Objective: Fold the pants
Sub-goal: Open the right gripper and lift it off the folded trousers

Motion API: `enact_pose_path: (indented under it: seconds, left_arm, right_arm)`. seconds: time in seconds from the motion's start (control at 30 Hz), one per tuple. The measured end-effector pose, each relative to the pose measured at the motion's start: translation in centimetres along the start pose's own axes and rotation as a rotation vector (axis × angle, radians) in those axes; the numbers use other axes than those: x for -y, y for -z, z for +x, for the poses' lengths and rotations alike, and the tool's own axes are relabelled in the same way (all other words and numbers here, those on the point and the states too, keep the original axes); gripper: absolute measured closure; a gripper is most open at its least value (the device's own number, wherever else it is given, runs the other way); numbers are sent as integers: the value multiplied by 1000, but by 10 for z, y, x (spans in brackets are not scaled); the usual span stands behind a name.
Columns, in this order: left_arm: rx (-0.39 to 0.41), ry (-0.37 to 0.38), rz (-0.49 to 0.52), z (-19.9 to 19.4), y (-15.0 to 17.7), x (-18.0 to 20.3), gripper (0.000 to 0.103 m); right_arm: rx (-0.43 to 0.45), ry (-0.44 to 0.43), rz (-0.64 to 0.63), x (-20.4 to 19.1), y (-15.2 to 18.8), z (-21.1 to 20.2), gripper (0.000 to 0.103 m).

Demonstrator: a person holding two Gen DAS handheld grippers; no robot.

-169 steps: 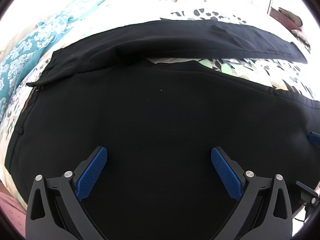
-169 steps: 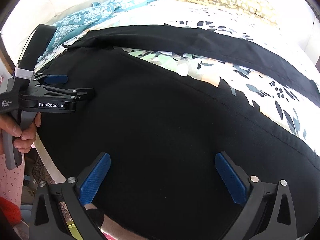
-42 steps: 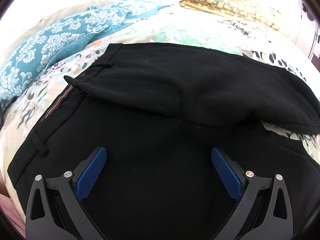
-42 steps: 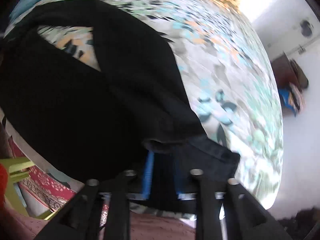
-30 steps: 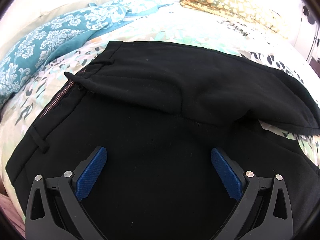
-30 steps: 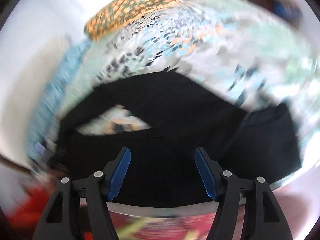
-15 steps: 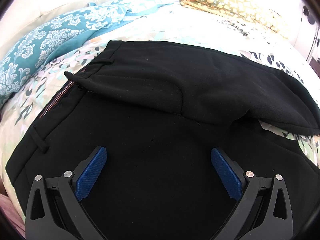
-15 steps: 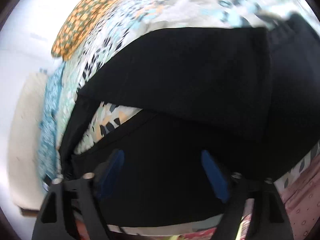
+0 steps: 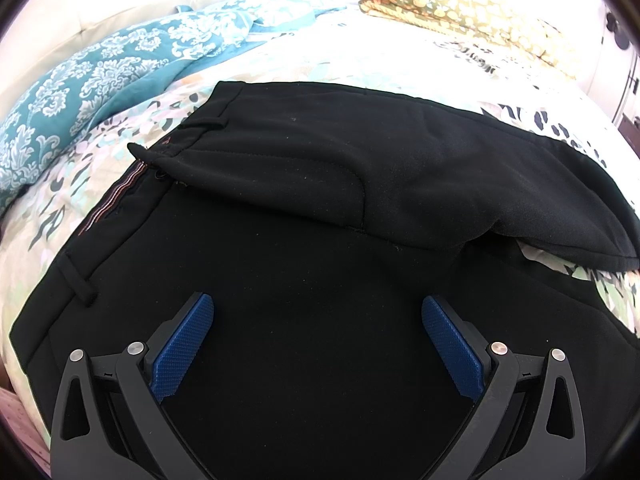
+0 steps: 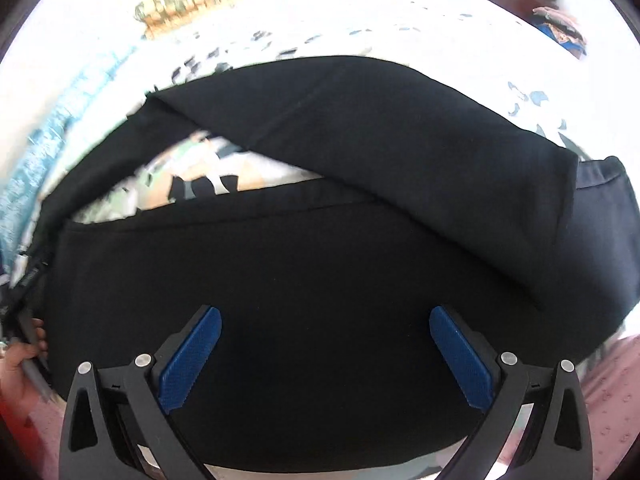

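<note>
Pants (image 9: 320,280) lie spread on the bed (image 9: 360,56) under both your grippers, black cloth filling the near half of each view. Your left gripper (image 9: 318,340) hangs over the seat area with its fingers (image 9: 182,354) wide and nothing between them; the waistband (image 9: 116,200) with its striped lining runs along the left, and the far leg is folded over toward you, its hem (image 9: 592,256) lying at the right. Your right gripper (image 10: 326,354) hangs over the near leg; its jaws have just been opening and now stand wide, blue fingers (image 10: 460,358) clear of the cloth with nothing held. In that view the far leg (image 10: 400,140) crosses onto the near one at the right, leaving a wedge of patterned sheet (image 10: 192,180) showing between them. A teal pillow (image 9: 100,80) sits far left, a yellow one (image 9: 460,12) at the far edge. Your other hand (image 10: 20,364) shows at the left rim of the right view.
</note>
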State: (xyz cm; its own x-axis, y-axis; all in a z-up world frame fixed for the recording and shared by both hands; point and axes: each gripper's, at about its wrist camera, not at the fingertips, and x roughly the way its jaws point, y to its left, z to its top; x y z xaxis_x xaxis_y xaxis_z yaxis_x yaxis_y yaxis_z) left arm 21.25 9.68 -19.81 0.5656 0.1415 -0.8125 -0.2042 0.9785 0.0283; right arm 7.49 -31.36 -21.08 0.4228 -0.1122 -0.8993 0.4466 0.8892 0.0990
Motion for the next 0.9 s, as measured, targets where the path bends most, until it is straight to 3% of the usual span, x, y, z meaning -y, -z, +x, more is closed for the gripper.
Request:
enact_pose_path:
  seconds: [0.17,0.27,0.33,0.47,0.6,0.73,0.9]
  left_arm:
    - [-9,-1,1,0,0,1,0]
    - [-19,2,5,1,-1,1,0]
    - [-22,4,7,1,-2,1,0]
    - [-20,1,8,1,-2,1,0]
    - [-17,-2,9,1,-1,2,0]
    - [-16,-2,9,1,-1,2,0]
    - [-16,-2,9,1,-1,2,0]
  right_arm:
    - [-77,96,-95,-18,-9,0,0]
    - [-74,70,-86,-14,-11,-4,0]
    - [-57,9,-32,-4,-12,-15,0]
    - [-4,-309,191,22,-13,-33,0]
    - [-21,-482,400,39,-12,-25,0]
    - [-10,-519,552,63,-10,-21,0]
    - [72,-428,655,85,-21,-33,0]
